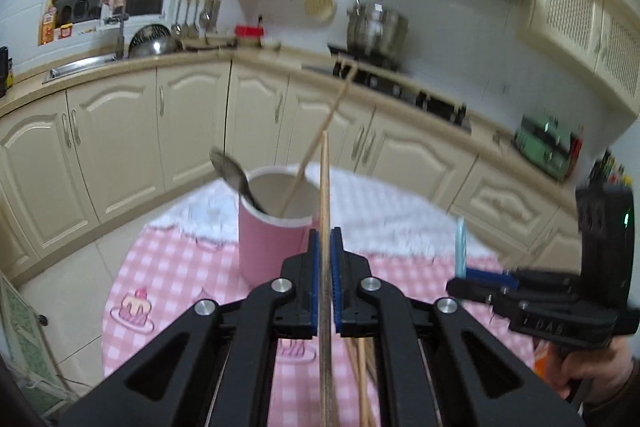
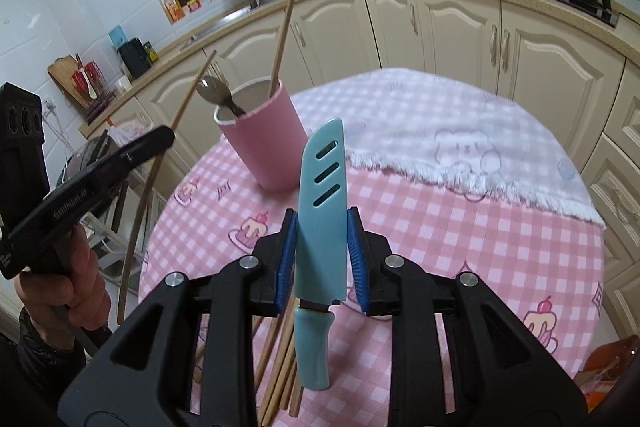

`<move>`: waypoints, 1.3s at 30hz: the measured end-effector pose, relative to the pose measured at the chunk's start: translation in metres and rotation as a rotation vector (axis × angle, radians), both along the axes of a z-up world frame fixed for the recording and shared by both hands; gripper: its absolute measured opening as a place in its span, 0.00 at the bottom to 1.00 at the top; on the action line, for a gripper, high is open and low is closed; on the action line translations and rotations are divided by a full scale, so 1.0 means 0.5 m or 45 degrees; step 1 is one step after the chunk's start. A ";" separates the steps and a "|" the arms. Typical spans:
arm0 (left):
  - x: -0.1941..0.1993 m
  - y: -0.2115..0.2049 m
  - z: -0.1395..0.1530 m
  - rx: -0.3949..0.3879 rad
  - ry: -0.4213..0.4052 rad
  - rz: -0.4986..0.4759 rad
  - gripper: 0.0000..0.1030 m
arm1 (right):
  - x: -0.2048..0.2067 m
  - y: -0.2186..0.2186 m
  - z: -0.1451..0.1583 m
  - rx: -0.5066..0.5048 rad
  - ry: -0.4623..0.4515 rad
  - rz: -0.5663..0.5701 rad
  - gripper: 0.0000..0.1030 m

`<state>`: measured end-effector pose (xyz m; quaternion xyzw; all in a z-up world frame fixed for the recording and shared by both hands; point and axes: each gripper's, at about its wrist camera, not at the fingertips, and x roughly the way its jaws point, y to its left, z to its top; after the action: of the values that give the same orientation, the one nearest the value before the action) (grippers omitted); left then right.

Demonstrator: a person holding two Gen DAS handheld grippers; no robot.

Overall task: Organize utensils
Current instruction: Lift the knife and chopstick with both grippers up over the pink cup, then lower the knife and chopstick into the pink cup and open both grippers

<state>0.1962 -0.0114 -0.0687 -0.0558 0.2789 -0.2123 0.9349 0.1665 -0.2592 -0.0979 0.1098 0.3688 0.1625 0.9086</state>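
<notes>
A pink cup (image 1: 272, 247) (image 2: 266, 147) stands on the checked tablecloth and holds a metal spoon (image 1: 232, 173) (image 2: 214, 93) and one wooden chopstick (image 1: 316, 143) (image 2: 285, 31). My left gripper (image 1: 325, 239) is shut on a second wooden chopstick (image 1: 325, 195), held above the table just in front of the cup; from the right wrist view this chopstick (image 2: 160, 163) shows at the left. My right gripper (image 2: 322, 223) is shut on a light-blue sheathed knife (image 2: 322, 203), tip up, right of the cup; it shows edge-on in the left wrist view (image 1: 461, 247). Several loose chopsticks (image 2: 280, 367) lie on the table below.
A round table with a pink checked cloth (image 2: 460, 247) and a white bear towel (image 2: 460, 143) over its far part. Cream kitchen cabinets (image 1: 120, 147) and counter curve behind, with a sink (image 1: 80, 65) and stove (image 1: 400, 83). An orange packet (image 2: 612, 355) sits at the table's right edge.
</notes>
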 end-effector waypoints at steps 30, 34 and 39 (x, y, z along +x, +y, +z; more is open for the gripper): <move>-0.022 0.004 0.207 -0.098 -0.508 0.106 0.05 | 0.047 0.007 0.233 0.034 -0.403 0.037 0.24; -0.008 0.013 0.249 -0.110 -0.561 0.127 0.05 | 0.089 0.033 0.291 0.041 -0.471 0.084 0.24; 0.029 0.024 0.272 -0.127 -0.591 0.156 0.05 | 0.143 0.072 0.312 0.031 -0.474 0.144 0.24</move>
<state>0.2105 0.0005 0.0675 -0.0685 0.0420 -0.1757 0.9812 0.2379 -0.2232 0.0583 0.0680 0.1978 0.2354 0.9491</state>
